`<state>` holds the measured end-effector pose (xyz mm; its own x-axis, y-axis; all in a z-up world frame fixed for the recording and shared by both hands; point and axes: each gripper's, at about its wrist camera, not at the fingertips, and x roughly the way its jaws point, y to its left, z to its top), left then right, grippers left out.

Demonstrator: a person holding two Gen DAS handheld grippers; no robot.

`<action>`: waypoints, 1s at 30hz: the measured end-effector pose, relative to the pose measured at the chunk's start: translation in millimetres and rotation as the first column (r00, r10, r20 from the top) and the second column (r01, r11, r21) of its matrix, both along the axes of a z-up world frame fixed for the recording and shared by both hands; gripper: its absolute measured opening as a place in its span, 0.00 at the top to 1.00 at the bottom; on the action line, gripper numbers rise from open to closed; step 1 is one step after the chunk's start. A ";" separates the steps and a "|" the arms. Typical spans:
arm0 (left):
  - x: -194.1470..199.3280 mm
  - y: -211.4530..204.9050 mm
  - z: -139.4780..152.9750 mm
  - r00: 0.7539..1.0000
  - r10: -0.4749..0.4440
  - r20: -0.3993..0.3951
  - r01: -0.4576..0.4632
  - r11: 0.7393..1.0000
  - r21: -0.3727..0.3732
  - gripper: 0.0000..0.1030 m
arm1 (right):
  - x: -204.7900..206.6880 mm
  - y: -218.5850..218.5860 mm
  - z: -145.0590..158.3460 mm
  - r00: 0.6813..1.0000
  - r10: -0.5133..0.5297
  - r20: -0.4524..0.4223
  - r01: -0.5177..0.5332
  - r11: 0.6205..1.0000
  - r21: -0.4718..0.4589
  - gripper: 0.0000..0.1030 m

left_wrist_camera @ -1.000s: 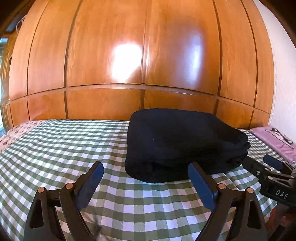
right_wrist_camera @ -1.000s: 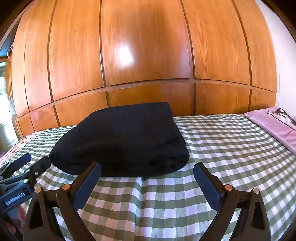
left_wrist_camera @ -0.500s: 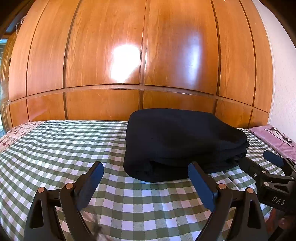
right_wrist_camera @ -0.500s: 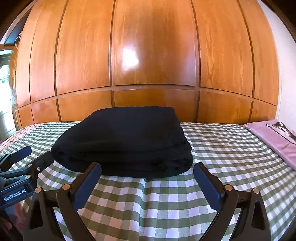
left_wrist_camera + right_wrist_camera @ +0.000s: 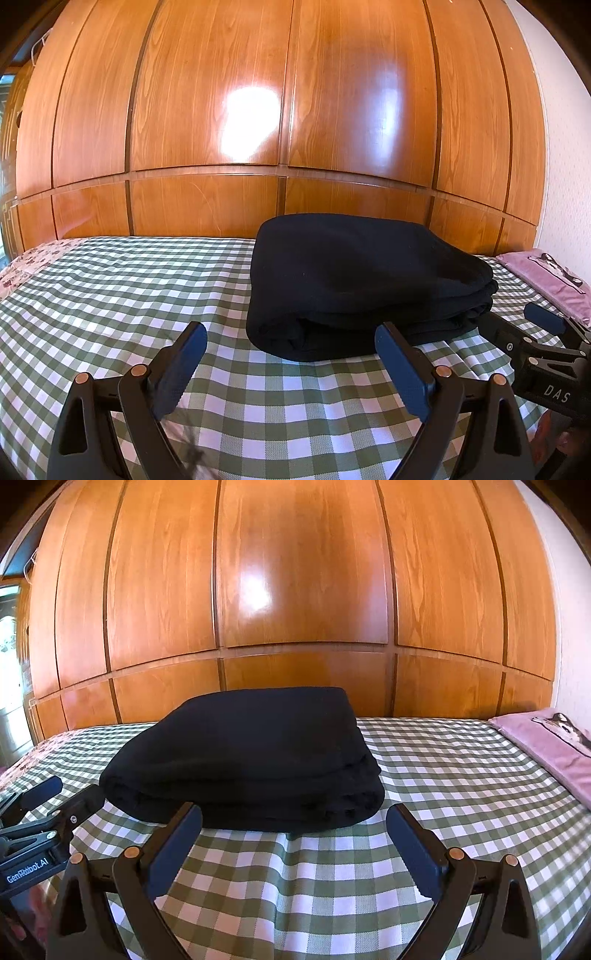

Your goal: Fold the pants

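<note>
The black pants (image 5: pixel 354 280) lie folded in a thick stacked bundle on the green-and-white checked bed (image 5: pixel 110 295). They also show in the right wrist view (image 5: pixel 251 757). My left gripper (image 5: pixel 291 354) is open and empty, just short of the bundle's near left edge. My right gripper (image 5: pixel 295 838) is open and empty, just in front of the bundle's near right edge. Each gripper shows in the other's view: the right one (image 5: pixel 517 328) at the right, the left one (image 5: pixel 62 797) at the left.
A tall wooden wardrobe (image 5: pixel 258 110) stands right behind the bed. A pink pillow (image 5: pixel 554 746) lies at the bed's right end by the white wall. A floral cloth (image 5: pixel 33 258) covers the bed's far left corner.
Both grippers have tilted up and levelled a little, so the folded bundle sits lower and flatter in view. The pants have not moved. Both grippers stay open.
</note>
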<state>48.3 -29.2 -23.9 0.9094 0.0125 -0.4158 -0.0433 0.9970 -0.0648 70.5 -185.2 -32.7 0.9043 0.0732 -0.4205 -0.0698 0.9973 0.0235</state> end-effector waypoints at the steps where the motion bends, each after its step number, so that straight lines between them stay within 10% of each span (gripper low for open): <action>1: 0.2 -0.1 -0.2 1.000 -0.001 -0.001 0.001 1.000 0.000 0.09 | -0.2 -0.1 -0.1 1.000 -0.001 0.000 0.001 1.000 0.002 0.03; 30: 1.3 1.3 -1.8 1.000 -0.007 -0.011 0.007 1.000 -0.008 0.19 | 0.2 -2.2 -0.7 1.000 0.002 -0.002 -0.002 1.000 0.001 0.03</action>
